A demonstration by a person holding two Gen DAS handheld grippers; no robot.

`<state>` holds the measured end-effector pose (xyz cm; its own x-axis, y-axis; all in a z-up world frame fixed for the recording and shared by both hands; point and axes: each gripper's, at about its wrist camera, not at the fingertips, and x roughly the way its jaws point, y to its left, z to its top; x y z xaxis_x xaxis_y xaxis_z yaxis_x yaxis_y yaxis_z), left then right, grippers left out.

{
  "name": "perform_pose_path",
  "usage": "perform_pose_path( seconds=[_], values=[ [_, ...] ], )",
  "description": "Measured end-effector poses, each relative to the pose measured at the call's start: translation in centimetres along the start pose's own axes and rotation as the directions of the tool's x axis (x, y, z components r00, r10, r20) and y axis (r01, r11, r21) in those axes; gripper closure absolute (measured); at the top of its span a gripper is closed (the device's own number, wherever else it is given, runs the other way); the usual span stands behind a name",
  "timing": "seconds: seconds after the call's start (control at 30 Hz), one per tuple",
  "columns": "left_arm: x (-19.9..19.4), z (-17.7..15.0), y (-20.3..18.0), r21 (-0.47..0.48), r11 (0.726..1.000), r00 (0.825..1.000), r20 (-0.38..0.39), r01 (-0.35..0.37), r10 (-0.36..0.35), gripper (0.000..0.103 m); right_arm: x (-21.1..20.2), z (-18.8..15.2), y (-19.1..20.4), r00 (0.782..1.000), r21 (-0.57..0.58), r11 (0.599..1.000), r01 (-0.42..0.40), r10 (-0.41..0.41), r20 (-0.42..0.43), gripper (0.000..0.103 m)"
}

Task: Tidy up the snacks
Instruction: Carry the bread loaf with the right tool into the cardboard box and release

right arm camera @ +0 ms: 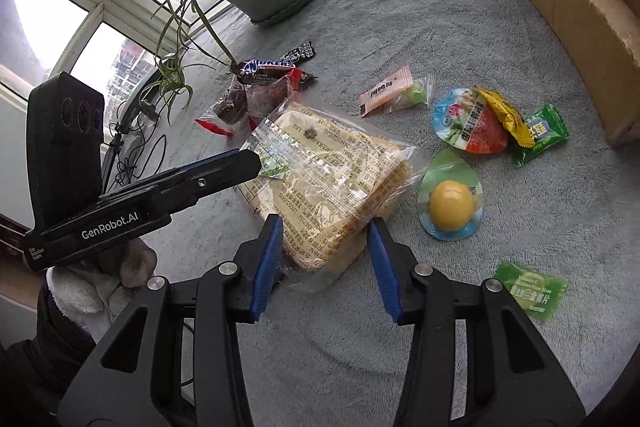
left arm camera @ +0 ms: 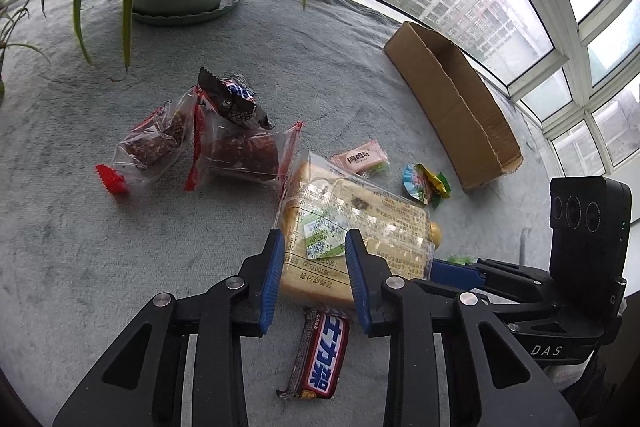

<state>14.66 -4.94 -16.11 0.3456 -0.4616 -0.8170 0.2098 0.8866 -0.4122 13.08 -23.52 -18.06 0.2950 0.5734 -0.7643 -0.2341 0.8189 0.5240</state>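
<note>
Gripping the clear-wrapped sliced bread pack (right arm camera: 328, 187) on the grey-towelled table (left arm camera: 100, 247) with both left fingers (left arm camera: 272, 279) and right fingers (right arm camera: 266, 263) closed on it, you risk crushing it if you squeeze harder.

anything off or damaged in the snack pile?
No damage or spills visible. One oddity: a Snickers bar lies partly under the bagged bread, its top end hidden. Both tongs, left and right, clamp that bread at once. The cardboard box holds nothing visible.
</note>
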Motion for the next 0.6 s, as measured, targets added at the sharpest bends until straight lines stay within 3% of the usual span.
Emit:
perform_pose_path(
  seconds=[0.3,0.6],
  values=[
    [-1.8,1.4,-2.4,0.056,0.998,0.998,0.064,0.001,-0.005,0.074,-3.7,1.6,0.4,0.996,-0.037,0.999,0.030,-0.027,0.081,0.056],
    [-0.5,4.6,-7.7,0.158,0.986,0.993,0.103,0.046,-0.063,0.074,-9.7,3.5,-3.2,0.977,-0.007,0.994,0.106,-0.103,0.188,0.056]
  ],
)
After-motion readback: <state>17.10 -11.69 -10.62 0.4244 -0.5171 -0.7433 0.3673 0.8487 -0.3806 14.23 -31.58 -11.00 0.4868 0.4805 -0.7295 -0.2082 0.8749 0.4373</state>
